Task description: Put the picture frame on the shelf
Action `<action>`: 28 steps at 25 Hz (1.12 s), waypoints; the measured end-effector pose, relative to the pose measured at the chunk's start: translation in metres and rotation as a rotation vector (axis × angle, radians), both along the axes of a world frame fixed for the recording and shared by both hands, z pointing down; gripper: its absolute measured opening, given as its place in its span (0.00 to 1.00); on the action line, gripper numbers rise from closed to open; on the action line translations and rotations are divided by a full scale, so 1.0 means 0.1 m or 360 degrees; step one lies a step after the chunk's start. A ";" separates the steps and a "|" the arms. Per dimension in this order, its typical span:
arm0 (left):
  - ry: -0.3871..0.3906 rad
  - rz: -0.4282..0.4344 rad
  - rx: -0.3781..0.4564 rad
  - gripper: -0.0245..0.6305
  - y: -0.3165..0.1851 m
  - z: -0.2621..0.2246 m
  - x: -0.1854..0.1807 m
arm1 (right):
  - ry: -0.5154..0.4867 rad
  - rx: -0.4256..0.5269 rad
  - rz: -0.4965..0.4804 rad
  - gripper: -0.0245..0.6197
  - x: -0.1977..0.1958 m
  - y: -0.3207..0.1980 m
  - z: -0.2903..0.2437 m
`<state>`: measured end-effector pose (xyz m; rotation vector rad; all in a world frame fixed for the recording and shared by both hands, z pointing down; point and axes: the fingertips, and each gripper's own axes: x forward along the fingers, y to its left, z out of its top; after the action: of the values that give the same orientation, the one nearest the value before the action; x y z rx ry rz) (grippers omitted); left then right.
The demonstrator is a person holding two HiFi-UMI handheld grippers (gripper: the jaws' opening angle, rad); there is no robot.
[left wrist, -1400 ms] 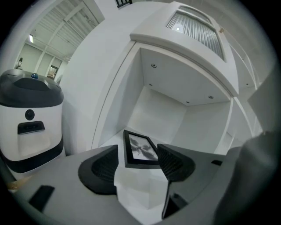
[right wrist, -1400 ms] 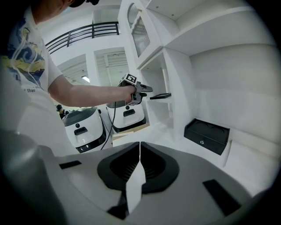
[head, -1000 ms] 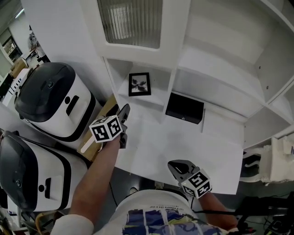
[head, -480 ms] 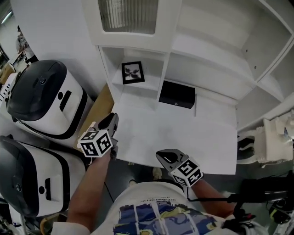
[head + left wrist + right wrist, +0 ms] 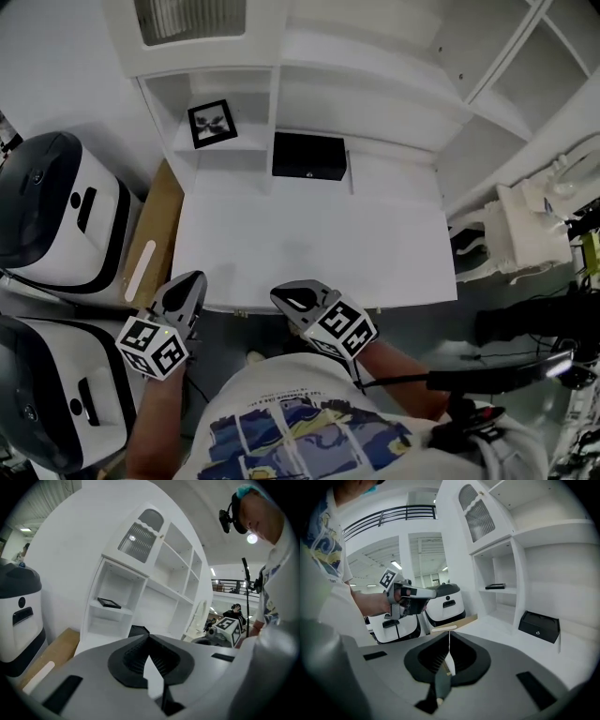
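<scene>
Already the picture frame (image 5: 212,124) lies flat on the shelf (image 5: 248,142) at upper left, and with the left hand-held gripper (image 5: 190,281), its jaws just closed on nothing, and the clenched, empty right hand-held gripper (image 5: 284,294) low in the frame, placing looks done, so the next move likely calls only for drawing clear.

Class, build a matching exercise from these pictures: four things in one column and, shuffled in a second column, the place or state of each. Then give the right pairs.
Column one:
1. picture frame
2. black box
3. wooden board
4. left tool

Column two:
A. shut, nothing between its jaws
B. lying flat on the small shelf
C. on the white desk top, at the back
D. beside the desk, not on it

Pairs: 1-B, 2-C, 3-D, 4-A
</scene>
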<state>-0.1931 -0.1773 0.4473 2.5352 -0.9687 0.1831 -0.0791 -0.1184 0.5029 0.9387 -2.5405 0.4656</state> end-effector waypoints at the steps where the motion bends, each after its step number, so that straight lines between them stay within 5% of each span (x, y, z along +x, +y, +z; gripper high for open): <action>1: -0.0013 0.0038 -0.0002 0.06 0.12 0.02 0.00 | -0.0001 0.0005 0.0002 0.08 -0.03 0.04 0.00; 15: -0.0099 0.0195 -0.0054 0.06 1.16 0.24 -0.11 | 0.0053 0.0038 -0.0090 0.08 -0.32 0.53 0.02; 28: -0.0121 0.0183 -0.0066 0.06 1.30 0.36 -0.35 | 0.0112 0.0072 -0.0106 0.08 -0.48 0.57 -0.01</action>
<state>-0.2276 -0.0473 0.4837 2.5639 -0.8381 0.3320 -0.1274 -0.0616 0.5020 0.8680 -2.5192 0.3510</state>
